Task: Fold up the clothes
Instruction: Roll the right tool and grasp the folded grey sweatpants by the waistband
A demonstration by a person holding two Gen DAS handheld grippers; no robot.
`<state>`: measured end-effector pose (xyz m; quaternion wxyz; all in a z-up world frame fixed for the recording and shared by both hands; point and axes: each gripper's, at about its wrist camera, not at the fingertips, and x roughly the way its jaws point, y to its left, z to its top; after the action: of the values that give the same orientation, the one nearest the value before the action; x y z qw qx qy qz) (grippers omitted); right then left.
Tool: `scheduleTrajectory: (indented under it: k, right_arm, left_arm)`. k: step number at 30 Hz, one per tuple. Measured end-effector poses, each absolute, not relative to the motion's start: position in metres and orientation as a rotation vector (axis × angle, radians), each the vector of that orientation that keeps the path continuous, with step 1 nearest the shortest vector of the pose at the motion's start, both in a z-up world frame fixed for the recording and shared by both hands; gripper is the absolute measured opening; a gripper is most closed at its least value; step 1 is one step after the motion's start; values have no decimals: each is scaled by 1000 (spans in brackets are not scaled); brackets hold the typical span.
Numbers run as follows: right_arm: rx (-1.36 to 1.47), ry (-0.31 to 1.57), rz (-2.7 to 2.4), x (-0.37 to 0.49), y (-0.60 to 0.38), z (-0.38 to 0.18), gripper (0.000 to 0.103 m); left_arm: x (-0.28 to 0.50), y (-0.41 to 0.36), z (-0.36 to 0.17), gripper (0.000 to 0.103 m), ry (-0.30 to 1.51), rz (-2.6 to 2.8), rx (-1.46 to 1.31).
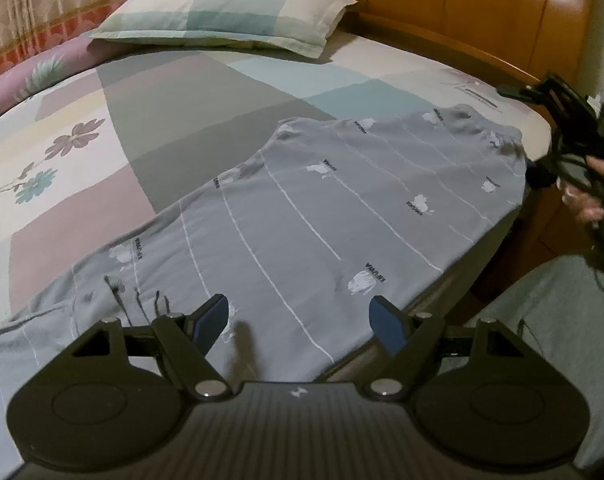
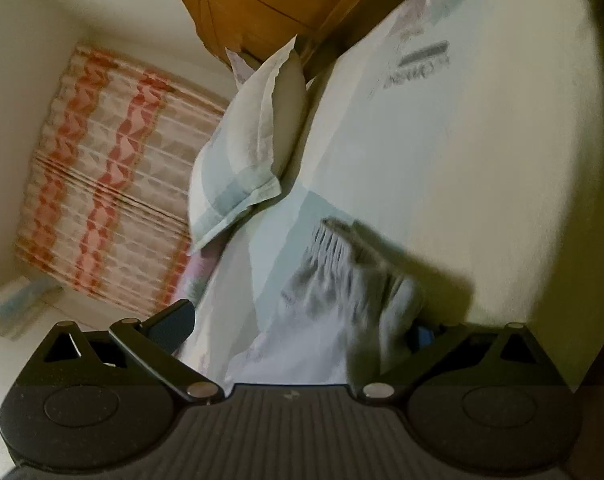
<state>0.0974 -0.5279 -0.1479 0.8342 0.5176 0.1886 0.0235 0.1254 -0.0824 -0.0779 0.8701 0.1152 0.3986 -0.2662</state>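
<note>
On the bed [image 1: 81, 128], the grey garment [image 1: 342, 208] lies along its near edge.

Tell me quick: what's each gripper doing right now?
Left gripper: open, empty, above the grey garment.
Right gripper: open, holding nothing; blurred grey cloth lies beside one finger.

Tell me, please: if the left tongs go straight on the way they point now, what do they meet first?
Most likely the grey garment spread on the bed. The left tongs stand open above it, pointing down at the cloth, with nothing between. How far off it lies is unclear.
</note>
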Motion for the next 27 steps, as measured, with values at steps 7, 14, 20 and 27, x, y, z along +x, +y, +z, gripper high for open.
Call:
scheduleTrajectory:
  k: [7,14,20,27]
  right_arm:
    - [803,550,59,116,-498,-124,103]
    - [840,478,67,117,-507,-133,102]
    - [825,460,64,122,-503,-135,100]
    - [862,468,19,116,-519,-148,43]
  left_arm:
    - [127,-82,-76,78,833,-542,249]
    - [128,-83,-79,78,839,-551,238]
    - [129,-81,-82,78,848,-550,231]
    - [132,-75,-81,78,849,-536,225]
